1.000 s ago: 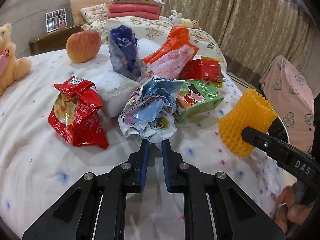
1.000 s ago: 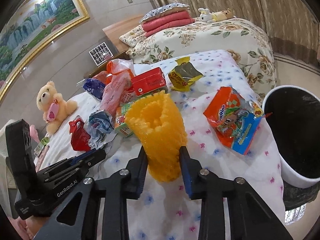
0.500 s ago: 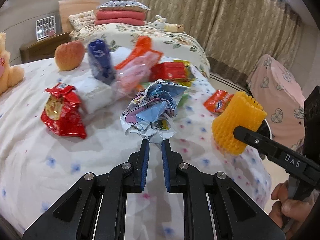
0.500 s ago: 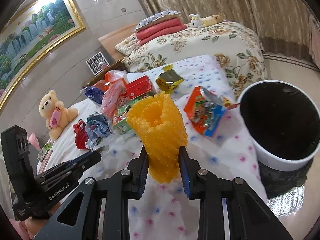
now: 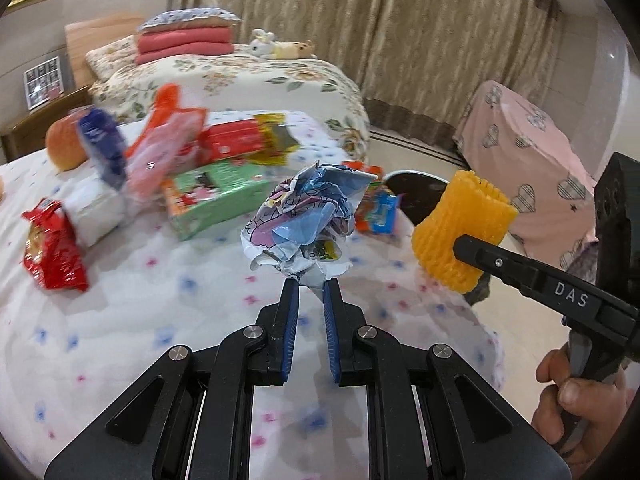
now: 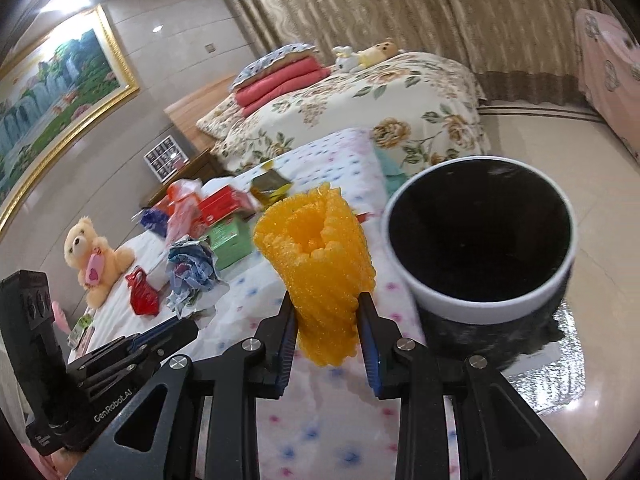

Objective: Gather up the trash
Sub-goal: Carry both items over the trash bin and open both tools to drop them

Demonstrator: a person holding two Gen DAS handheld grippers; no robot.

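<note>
On the spotted bedspread, far left, a red snack bag is left lying, with an apple, a blue wrapper, a pink-and-orange bag, a red box and a green carton heaped behind it; none of these has been touched yet.

Centre: the left tool is seen pinching the tail of a crumpled blue-and-white wrapper, blue pads drawn close on it. Compared with a second ago, the wrapper has been lifted clear of the bedspread and carried rightward, away from the heap; the background is now motion-blurred.

Right of centre: the right tool is clamped on a yellow foam fruit net, held upright, squeezed at its lower half. It too has been swung rightward over the last second.

Far right: a white-rimmed bin with black liner stands on the floor beside the bed. In the right wrist view it has grown from a sliver at the frame edge to a large opening just beside the net.

Judgement: both pieces are in transit, neither released. The net looks nearest to the drop; the wrapper trails behind. Remaining litter, including an orange-and-blue packet near the bed edge, is still to be collected.
</note>
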